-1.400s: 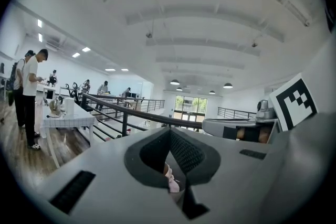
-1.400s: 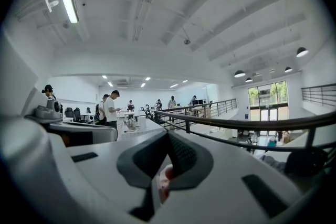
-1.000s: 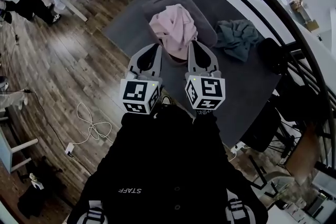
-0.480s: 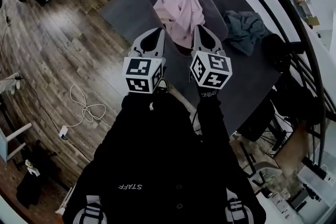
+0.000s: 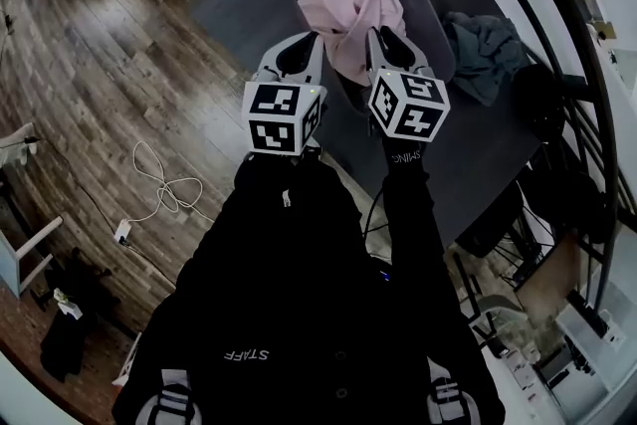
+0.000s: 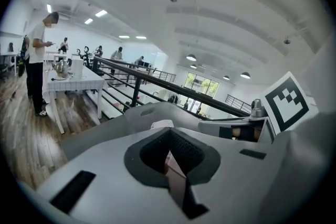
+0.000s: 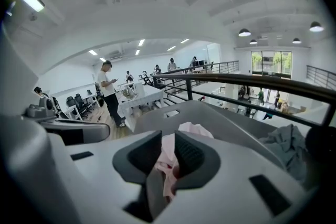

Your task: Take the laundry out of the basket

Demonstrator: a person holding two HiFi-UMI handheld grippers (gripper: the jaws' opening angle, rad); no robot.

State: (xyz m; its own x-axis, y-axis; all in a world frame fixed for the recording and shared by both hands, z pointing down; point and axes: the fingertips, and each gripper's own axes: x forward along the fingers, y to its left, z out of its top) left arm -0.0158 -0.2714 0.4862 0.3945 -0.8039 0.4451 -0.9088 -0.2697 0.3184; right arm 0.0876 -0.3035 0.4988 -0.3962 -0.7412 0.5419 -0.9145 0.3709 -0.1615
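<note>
1. Head view: "STAFF" is printed on the person's black top (image 5: pixel 299 314). One pink garment (image 5: pixel 348 0) hangs between the left gripper (image 5: pixel 311 40) and the right gripper (image 5: pixel 378 37), over the one grey basket (image 5: pixel 423 5) just beyond their jaws. One grey-green garment (image 5: pixel 483 50) lies right of the right jaws on the dark counter (image 5: pixel 239 5). The floor is wood.
2. Left gripper view: the jaws are clenched, seemingly on a sliver of pink cloth.
3. Right gripper view: the jaws are opening, with pink cloth bunched between the pads. Beyond are a railing (image 7: pixel 236 81), white tables (image 7: pixel 139 99) and ceiling lights.
</note>
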